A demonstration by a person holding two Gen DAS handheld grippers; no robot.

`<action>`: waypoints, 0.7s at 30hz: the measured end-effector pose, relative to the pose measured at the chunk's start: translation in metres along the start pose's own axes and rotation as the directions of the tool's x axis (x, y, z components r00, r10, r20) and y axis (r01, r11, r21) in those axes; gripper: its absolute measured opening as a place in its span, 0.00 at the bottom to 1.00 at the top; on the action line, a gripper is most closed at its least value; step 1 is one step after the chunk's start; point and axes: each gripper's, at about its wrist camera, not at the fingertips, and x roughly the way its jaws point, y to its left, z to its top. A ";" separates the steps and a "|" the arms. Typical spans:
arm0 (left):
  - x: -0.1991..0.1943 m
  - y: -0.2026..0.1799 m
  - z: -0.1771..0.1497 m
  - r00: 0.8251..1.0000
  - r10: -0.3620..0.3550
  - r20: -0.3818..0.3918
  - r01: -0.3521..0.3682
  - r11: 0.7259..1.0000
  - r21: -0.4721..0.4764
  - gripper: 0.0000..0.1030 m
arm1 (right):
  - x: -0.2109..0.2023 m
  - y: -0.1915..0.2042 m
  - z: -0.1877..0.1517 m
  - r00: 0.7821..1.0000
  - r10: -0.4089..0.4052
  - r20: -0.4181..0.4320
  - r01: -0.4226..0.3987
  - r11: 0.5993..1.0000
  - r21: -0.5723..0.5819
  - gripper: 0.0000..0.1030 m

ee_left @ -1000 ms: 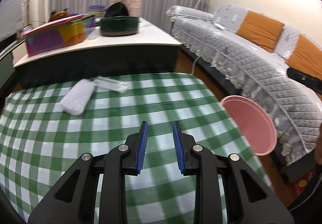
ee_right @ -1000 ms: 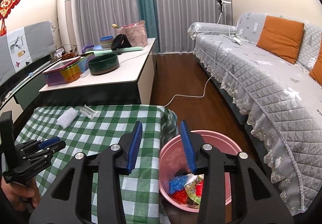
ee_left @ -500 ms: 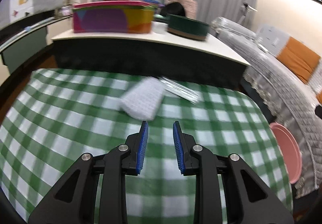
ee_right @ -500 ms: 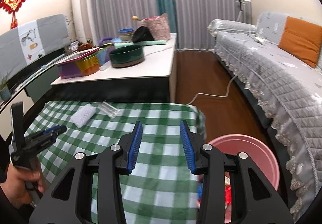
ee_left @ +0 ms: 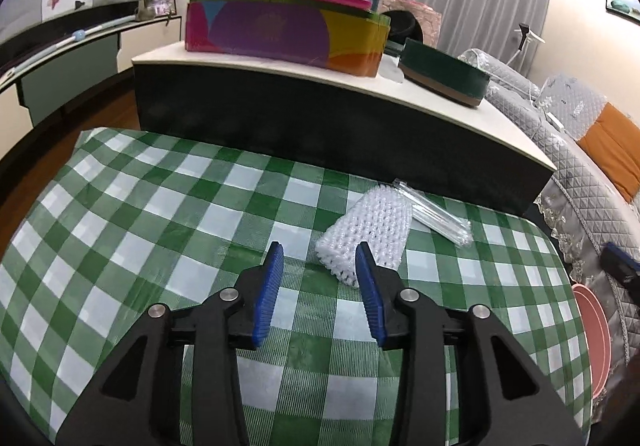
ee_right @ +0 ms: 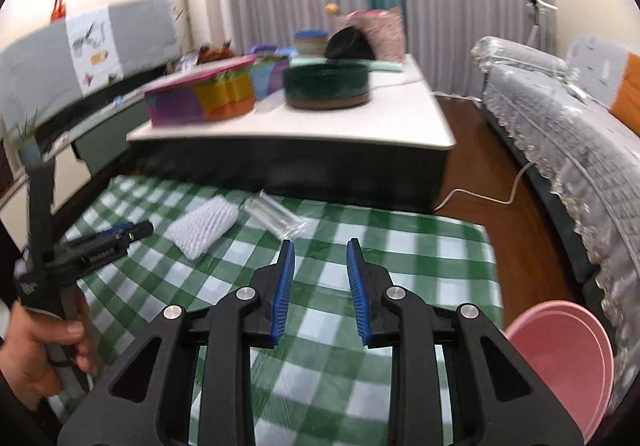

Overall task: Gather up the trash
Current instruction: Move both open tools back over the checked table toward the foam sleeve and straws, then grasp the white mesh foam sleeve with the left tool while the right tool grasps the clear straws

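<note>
The left gripper hovers low over the green-checked surface, its blue pads well apart and holding nothing; the white foam net lies just ahead at about one o'clock, its near end partly behind the right pad. Touching the net's far side, at two o'clock, lies a clear plastic wrapper. The right gripper is also spread wide and empty above the cloth, with the wrapper at eleven o'clock. The pink bin stands beside the surface at four o'clock.
</note>
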 end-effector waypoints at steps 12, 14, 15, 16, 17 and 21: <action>0.031 0.010 0.011 0.995 -0.077 -0.063 0.075 0.996 -0.039 0.39 | 0.100 0.039 0.009 0.989 0.027 -0.148 -0.046 0.991 -0.126 0.43; 0.035 0.010 0.013 0.993 -0.095 -0.072 0.093 0.995 -0.041 0.40 | 0.113 0.044 0.013 0.988 0.018 -0.156 -0.042 0.987 -0.153 0.44; 0.037 0.010 0.014 0.992 -0.101 -0.074 0.099 0.994 -0.039 0.41 | 0.118 0.046 0.015 0.986 0.017 -0.165 -0.044 0.986 -0.161 0.45; 0.038 0.009 0.014 0.992 -0.105 -0.076 0.103 0.994 -0.033 0.41 | 0.126 0.047 0.016 0.984 0.015 -0.178 -0.046 0.984 -0.169 0.45; 0.039 0.008 0.014 0.991 -0.106 -0.078 0.104 0.994 -0.028 0.42 | 0.130 0.049 0.017 0.983 0.009 -0.182 -0.042 0.983 -0.176 0.45; 0.046 0.005 0.014 0.986 -0.127 -0.109 0.126 0.992 -0.023 0.42 | 0.147 0.054 0.018 0.979 -0.007 -0.206 -0.037 0.976 -0.213 0.45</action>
